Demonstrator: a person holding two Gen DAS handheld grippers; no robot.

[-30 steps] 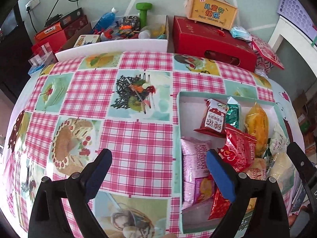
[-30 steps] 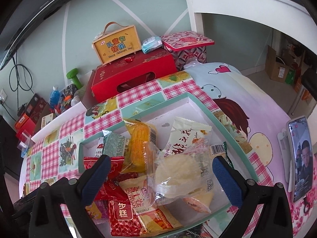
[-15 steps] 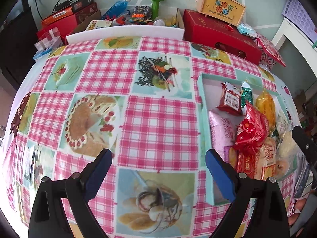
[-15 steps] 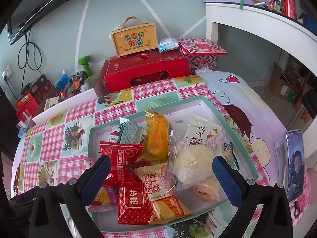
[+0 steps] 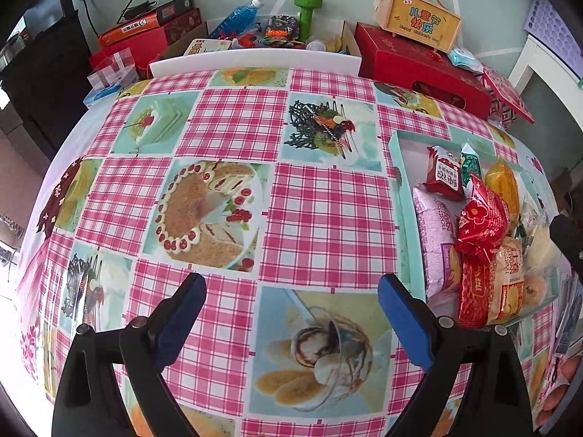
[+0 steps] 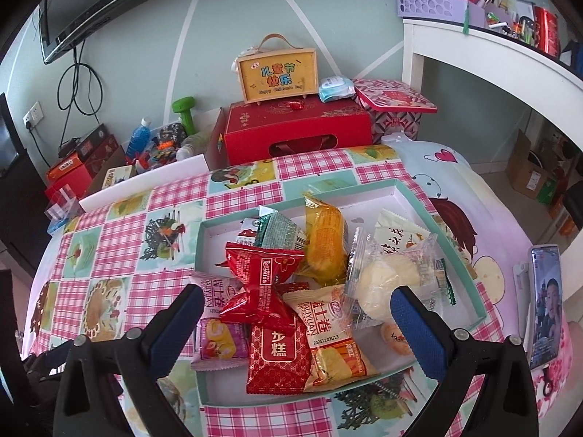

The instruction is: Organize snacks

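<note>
Both grippers are hovering with fingers spread and holding nothing, the left gripper (image 5: 291, 313) over bare tabletop (image 5: 233, 131), the right gripper (image 6: 297, 315) above snack packets (image 6: 288, 291) lying heaped in the teal tray (image 6: 470, 266); fitting either sorting pending or filling finished.

Bright even daylight, soft shadows, sharp focus, strong fisheye bending, dark corners
</note>
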